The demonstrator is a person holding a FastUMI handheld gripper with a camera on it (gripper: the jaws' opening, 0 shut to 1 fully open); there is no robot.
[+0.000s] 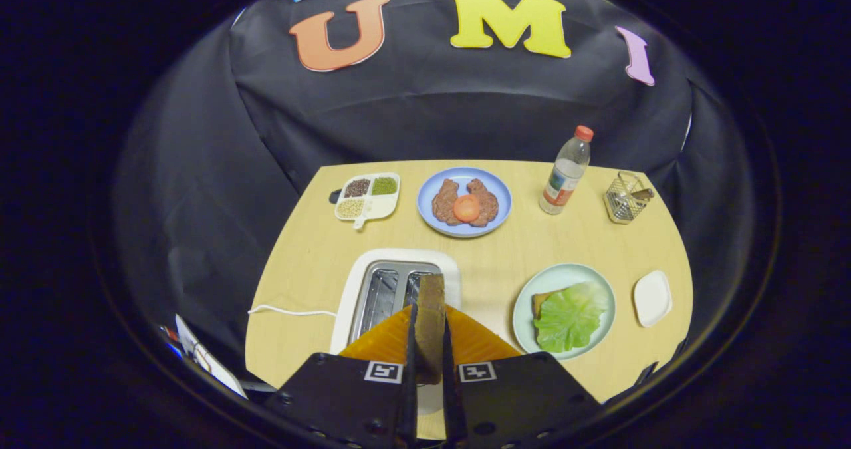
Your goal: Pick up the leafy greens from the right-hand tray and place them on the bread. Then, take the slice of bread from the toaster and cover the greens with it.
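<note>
Over the pale wooden table (312,249) the gripper (429,342) pinches the slice of bread (431,322) on edge above the toaster (392,289), light, stiff and probably crumbly, so flat faces look the safest hold, greens (570,316) waiting on the green plate (532,289) alongside.

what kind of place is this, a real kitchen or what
Likely a staged recording booth, not a real kitchen: a small wooden table backed by black cloth, set with a toaster and plated food. The gripper is shut on a bread slice.
</note>
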